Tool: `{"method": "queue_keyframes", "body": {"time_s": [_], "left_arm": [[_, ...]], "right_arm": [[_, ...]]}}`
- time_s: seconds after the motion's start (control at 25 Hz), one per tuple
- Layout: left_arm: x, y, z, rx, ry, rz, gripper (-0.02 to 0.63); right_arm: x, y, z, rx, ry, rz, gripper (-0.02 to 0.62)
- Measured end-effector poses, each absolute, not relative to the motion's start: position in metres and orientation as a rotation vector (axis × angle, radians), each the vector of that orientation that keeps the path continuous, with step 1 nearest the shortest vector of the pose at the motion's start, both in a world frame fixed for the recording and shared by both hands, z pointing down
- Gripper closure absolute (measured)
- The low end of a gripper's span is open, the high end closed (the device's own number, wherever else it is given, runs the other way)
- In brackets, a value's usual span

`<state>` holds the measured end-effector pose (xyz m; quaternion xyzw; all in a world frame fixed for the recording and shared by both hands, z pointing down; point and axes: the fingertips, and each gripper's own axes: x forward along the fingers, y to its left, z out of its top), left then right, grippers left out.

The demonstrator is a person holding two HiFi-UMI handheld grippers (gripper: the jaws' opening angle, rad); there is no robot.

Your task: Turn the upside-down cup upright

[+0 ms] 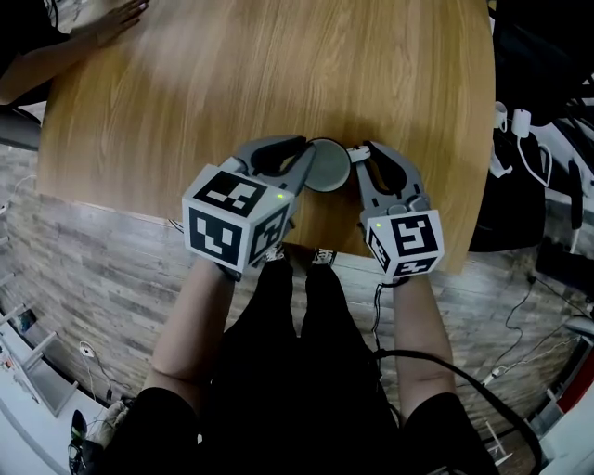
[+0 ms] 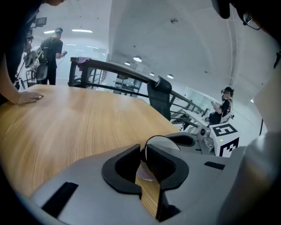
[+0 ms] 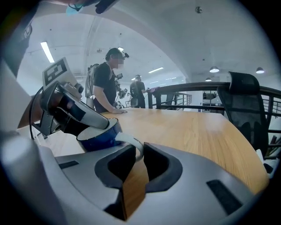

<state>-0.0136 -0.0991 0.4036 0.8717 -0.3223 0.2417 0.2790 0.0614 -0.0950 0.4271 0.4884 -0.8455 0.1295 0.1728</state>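
A blue cup (image 1: 327, 167) with a white handle stands near the front edge of the wooden table (image 1: 278, 65), a round grey face turned up. My left gripper (image 1: 311, 150) comes in from the left and is shut on the cup's thin rim (image 2: 163, 141), one jaw on each side of the wall. My right gripper (image 1: 360, 154) comes in from the right and is shut on the white handle (image 3: 131, 143). In the right gripper view the cup (image 3: 99, 136) rests on the wood, with the left gripper (image 3: 83, 114) reaching over its top.
The table's front edge runs just under both grippers. A person's hand (image 1: 107, 23) lies flat on the far left of the tabletop. A black chair (image 2: 160, 94) stands beyond the table. Cables and chargers (image 1: 515, 139) hang at the right.
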Motion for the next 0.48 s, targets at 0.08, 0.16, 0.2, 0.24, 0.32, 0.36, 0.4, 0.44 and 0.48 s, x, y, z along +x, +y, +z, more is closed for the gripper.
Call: {"method": "queue_keyframes", "body": {"time_s": [0.08, 0.16, 0.2, 0.24, 0.32, 0.36, 0.4, 0.44, 0.48], "left_arm": [[-0.006, -0.098, 0.403, 2.351, -0.860, 0.629, 0.555], [-0.002, -0.099, 0.403, 2.351, -0.855, 0.598, 0.552], [-0.001, -0.099, 0.403, 2.348, -0.851, 0.582, 0.549], [0.000, -0.099, 0.402, 2.345, -0.844, 0.569, 0.547], [0.001, -0.101, 0.401, 2.340, -0.834, 0.552, 0.541], [0.002, -0.102, 0.401, 2.341, -0.835, 0.550, 0.540], [0.002, -0.103, 0.401, 2.342, -0.841, 0.550, 0.540], [0.001, -0.104, 0.401, 2.341, -0.850, 0.552, 0.540], [0.001, -0.105, 0.402, 2.339, -0.859, 0.552, 0.540]], "right_arm": [[0.068, -0.094, 0.432, 1.393, -2.386, 0.393, 0.535], [0.072, -0.094, 0.436, 1.396, -2.375, 0.413, 0.537], [0.074, -0.095, 0.437, 1.397, -2.368, 0.427, 0.535], [0.075, -0.095, 0.439, 1.398, -2.361, 0.446, 0.535], [0.077, -0.096, 0.442, 1.400, -2.346, 0.490, 0.535], [0.078, -0.096, 0.443, 1.402, -2.342, 0.509, 0.535], [0.078, -0.096, 0.443, 1.405, -2.339, 0.522, 0.535], [0.079, -0.097, 0.443, 1.408, -2.339, 0.531, 0.535], [0.080, -0.096, 0.443, 1.411, -2.340, 0.537, 0.535]]}}
